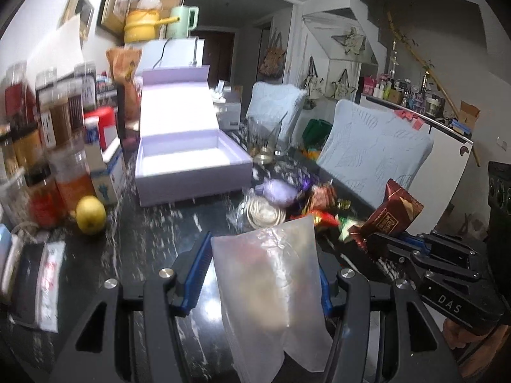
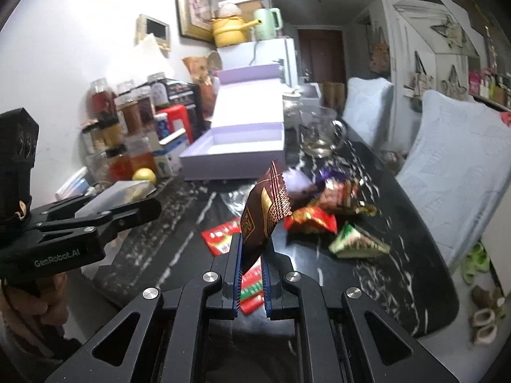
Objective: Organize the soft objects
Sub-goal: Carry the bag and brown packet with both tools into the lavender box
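my right gripper (image 2: 252, 266) is clenched on a brown packet (image 2: 263, 214), my left gripper (image 1: 265, 274) grips a clear bag (image 1: 271, 284); next, i'd say, packet into bag.

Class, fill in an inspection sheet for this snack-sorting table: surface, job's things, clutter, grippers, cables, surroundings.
Surface: dark marbled table, crowded.
Job's things: open lilac box, empty; loose snack packets in a pile; translucent pouch; brown sachet.
Clutter: jars, lemon, glass cup.
Grippers: left gripper shut on the pouch; right gripper shut on the sachet, both raised off the table.
Cables: one on the white appliance behind the box.
Surroundings: two covered chairs, yellow pot, slippers.
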Tool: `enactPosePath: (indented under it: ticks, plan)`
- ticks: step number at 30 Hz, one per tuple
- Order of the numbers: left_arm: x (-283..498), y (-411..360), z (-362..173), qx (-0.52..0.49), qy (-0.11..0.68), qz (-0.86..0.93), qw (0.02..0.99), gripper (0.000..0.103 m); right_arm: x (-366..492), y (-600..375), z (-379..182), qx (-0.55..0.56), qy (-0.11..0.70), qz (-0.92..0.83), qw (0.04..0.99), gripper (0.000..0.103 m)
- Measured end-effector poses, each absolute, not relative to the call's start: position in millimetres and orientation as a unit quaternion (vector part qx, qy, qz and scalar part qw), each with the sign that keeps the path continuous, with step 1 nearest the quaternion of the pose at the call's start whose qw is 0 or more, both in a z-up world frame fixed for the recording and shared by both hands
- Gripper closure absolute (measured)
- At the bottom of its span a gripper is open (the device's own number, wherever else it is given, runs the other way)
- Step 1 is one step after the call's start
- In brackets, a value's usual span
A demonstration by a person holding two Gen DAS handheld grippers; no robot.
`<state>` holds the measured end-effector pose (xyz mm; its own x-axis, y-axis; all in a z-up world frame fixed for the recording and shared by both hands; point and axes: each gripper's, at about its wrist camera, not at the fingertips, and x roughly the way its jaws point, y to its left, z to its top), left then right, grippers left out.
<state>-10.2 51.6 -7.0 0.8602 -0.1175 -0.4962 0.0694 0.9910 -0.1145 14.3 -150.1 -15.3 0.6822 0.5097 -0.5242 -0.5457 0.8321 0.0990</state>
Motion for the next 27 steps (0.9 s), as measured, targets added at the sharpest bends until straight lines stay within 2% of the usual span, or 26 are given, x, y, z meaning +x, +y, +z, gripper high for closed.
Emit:
enactPosePath:
  ticks: [12,27]
  plan:
    - [22,53,61,0.010,0.206,-0.026,0.978,0.047,42,-118,55,-0.065,0.228,0.315,0.919,0.092]
    - [112,90,107,0.028,0.215,0.034,0.976,0.047,123,-70,110,-0.072,0.239,0.306,0.919,0.092]
